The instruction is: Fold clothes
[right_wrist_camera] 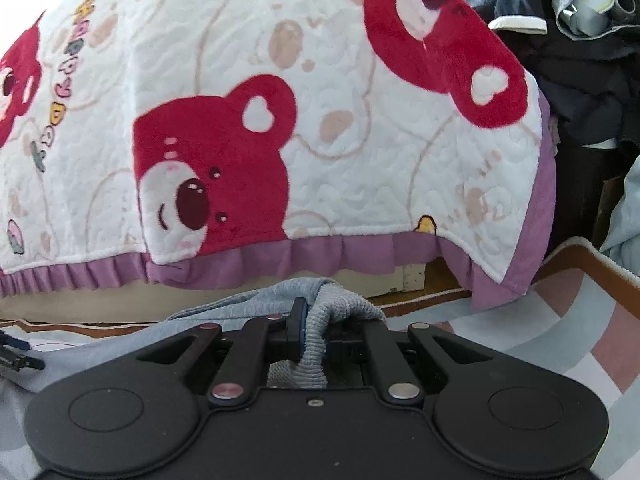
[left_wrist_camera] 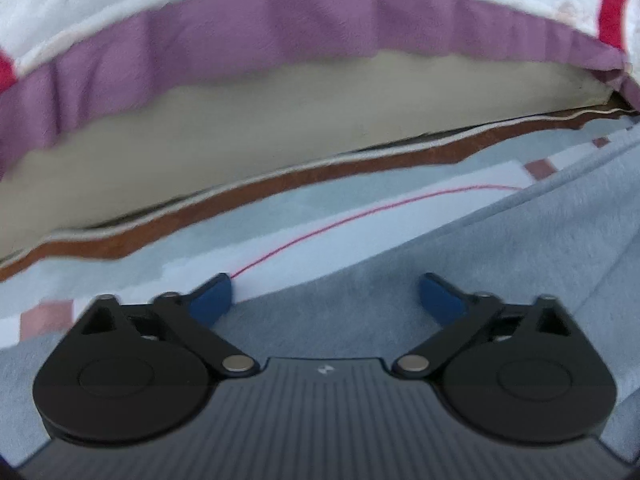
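Observation:
A soft grey-blue garment (left_wrist_camera: 500,240) lies spread on the rug and fills the lower right of the left wrist view. My left gripper (left_wrist_camera: 326,296) hovers just over its edge. Its blue pads (left_wrist_camera: 212,298) stand wide apart, open, with nothing pinched between them. In the right wrist view the same grey garment (right_wrist_camera: 240,304) rises in a bunched fold. My right gripper (right_wrist_camera: 314,336) is shut on the garment's ribbed edge (right_wrist_camera: 320,364), which hangs down between the closed fingers.
Straight ahead is a bed with a white blanket (right_wrist_camera: 320,140) printed with red bears, its purple frill (left_wrist_camera: 280,24) hanging over a beige base (left_wrist_camera: 240,128). A brown-bordered patterned rug (right_wrist_camera: 568,320) covers the floor. Dark clothes (right_wrist_camera: 580,72) are piled at the right.

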`<state>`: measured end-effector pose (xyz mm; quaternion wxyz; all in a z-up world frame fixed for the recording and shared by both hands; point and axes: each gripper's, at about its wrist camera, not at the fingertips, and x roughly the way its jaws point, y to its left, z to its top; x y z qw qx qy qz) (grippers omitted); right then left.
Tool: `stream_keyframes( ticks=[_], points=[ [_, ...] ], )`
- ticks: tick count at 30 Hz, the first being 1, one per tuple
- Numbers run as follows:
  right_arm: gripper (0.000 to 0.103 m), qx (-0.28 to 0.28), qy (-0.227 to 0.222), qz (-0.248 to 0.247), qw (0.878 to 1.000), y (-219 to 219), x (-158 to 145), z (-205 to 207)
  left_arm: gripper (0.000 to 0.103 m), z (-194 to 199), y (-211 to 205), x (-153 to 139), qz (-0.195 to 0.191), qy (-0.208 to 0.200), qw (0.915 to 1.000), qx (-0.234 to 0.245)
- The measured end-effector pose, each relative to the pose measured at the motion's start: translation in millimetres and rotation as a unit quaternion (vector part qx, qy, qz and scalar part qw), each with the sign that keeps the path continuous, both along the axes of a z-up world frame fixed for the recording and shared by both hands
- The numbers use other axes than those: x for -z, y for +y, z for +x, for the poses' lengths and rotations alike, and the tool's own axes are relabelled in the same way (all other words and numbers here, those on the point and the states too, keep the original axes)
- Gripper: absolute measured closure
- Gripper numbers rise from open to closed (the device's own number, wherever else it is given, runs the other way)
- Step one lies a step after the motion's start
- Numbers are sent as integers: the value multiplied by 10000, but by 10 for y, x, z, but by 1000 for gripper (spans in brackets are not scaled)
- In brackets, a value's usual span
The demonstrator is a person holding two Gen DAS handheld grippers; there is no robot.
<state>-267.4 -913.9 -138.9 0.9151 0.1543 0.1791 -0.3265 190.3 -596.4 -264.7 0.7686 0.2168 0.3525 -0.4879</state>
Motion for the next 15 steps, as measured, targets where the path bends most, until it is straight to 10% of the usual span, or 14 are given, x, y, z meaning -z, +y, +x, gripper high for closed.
stream_keyframes(
  ticks=[5,15],
  points=[
    [95,-55,14,-273,9996,160,-27,-105,41,-388,-144,-64,-367,-374,9934,1021],
    [96,31,249,-717,9971,715,191,-557,0,-607,-700,20,203,428,9819,1836]
  ],
)
